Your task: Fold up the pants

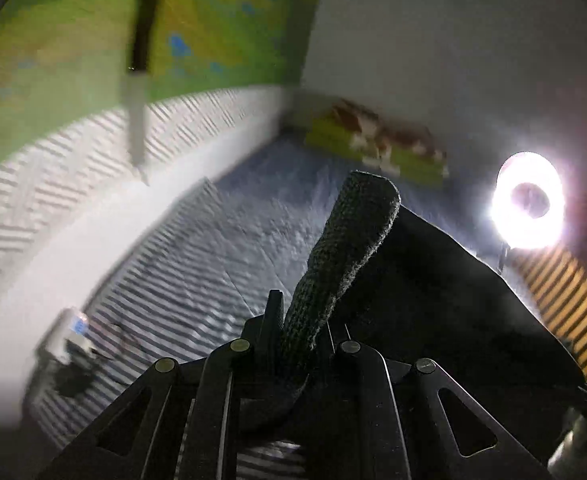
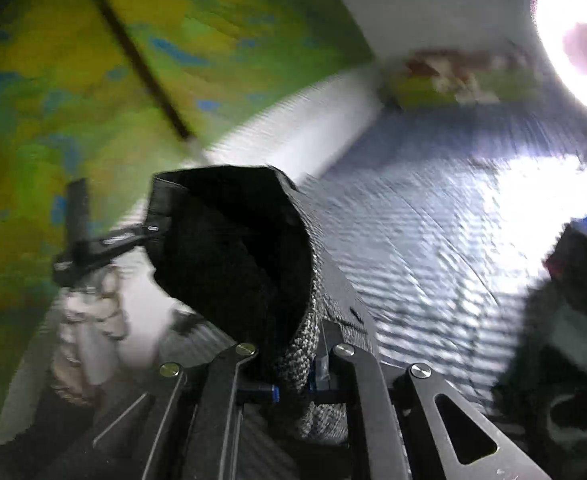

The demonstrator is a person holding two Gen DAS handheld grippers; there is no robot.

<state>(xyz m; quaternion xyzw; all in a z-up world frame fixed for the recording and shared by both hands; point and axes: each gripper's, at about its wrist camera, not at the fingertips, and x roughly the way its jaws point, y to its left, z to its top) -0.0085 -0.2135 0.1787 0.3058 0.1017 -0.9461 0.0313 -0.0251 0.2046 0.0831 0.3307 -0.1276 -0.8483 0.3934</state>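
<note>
Striped bed [image 1: 197,264] below; both jaws are clamped on the dark pants [image 1: 433,280], lifted mid-fold. Next, I judge: lay them flat, edges aligned.

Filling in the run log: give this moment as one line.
stage: pants lifted | left gripper: shut on pants | right gripper: shut on pants | below: striped bed sheet

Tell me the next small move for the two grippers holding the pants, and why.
Probably lower both together toward the striped bed sheet. The left gripper and right gripper are each clamped on the ribbed edge of the dark pants, which hang lifted above the sheet, so the cloth likely needs laying flat before a fold.
</note>
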